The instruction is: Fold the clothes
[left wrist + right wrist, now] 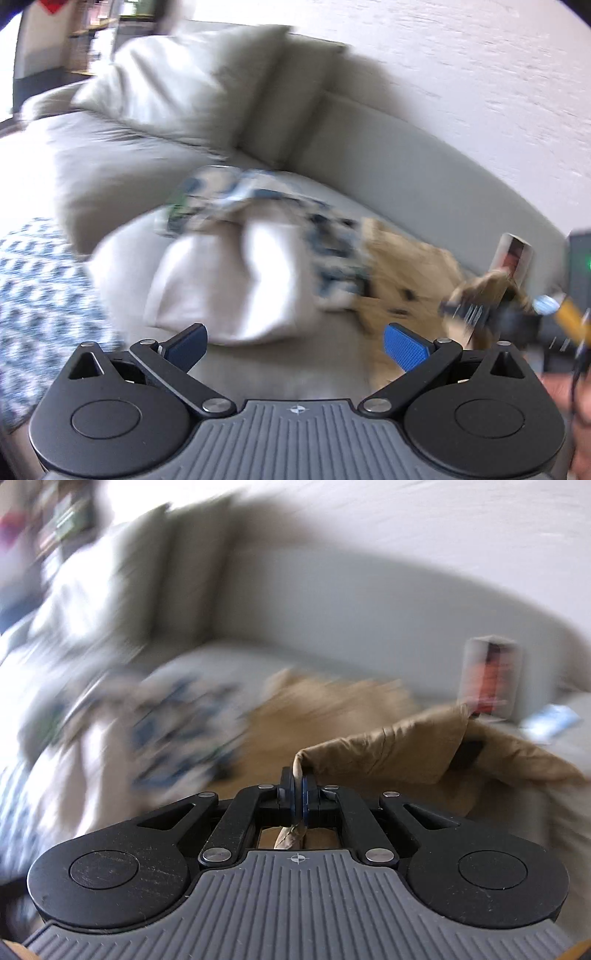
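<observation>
Tan cloth [402, 746], soft and wrinkly, lies on the seat of the pale grey sofa [388, 155], and one edge of it is lifted up. Your right tongs [298, 790] are pressed together on that edge, pinching a thin fold of the tan cloth, so the fabric rises like a little tent. Holding a corner like this lets you pull the cloth flat or swing it over itself. Your left tongs [295, 343] are spread wide and hold nothing. They hang above the seat, near the white cloth [236, 280] and the blue-and-white patterned cloth [258, 206], which are heaped together just beside the tan one. Both pictures are blurry, so I cannot tell how neat any fold is. A shiny silver and red box [491, 675] stands on the seat near the tan cloth. Big grey cushions [166, 92] lean at the back.
</observation>
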`<state>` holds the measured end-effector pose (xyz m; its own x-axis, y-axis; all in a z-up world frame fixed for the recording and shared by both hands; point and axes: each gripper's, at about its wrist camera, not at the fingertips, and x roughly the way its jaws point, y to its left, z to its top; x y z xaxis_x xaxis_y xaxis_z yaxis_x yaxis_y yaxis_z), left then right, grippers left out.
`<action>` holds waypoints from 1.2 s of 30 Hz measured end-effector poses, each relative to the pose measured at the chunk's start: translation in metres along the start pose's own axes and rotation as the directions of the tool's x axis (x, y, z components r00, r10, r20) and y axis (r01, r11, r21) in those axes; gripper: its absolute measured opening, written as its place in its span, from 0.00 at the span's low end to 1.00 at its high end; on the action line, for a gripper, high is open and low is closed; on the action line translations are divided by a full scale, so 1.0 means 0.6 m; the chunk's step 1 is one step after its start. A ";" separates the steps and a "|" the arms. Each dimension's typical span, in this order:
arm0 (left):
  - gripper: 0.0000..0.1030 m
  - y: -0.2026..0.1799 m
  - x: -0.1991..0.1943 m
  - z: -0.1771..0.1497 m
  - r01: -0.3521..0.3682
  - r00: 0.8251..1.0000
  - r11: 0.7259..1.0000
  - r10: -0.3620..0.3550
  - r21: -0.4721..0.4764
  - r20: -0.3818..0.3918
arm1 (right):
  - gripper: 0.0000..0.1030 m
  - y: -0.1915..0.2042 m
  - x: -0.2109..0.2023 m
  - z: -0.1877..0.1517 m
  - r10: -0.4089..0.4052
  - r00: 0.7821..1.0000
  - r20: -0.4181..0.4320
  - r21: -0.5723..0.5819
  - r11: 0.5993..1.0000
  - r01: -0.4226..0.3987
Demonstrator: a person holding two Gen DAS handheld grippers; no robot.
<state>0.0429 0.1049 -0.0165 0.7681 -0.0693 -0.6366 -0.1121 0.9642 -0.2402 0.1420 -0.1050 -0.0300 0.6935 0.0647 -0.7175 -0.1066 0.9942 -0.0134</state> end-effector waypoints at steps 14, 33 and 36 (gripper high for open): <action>0.99 -0.033 0.024 -0.037 0.100 0.988 0.994 -0.094 0.037 -0.122 | 0.50 -0.095 -0.156 -0.081 0.198 0.979 -0.049 0.217 0.959 -0.183; 0.99 -0.069 -0.002 -0.061 -0.020 0.993 0.993 0.033 0.114 -0.116 | 0.54 0.054 -0.142 -0.279 0.047 0.999 -0.024 -0.335 0.941 -0.053; 0.99 -0.074 0.000 -0.061 -0.012 0.991 0.993 0.027 0.119 -0.128 | 0.55 0.069 -0.141 -0.290 -0.003 1.000 0.005 -0.418 0.908 0.005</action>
<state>0.0247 0.0529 -0.0330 0.6777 -0.0752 -0.7315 -0.0454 0.9886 -0.1436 -0.0454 -0.0842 -0.0911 0.6973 0.0621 -0.7141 -0.3913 0.8677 -0.3066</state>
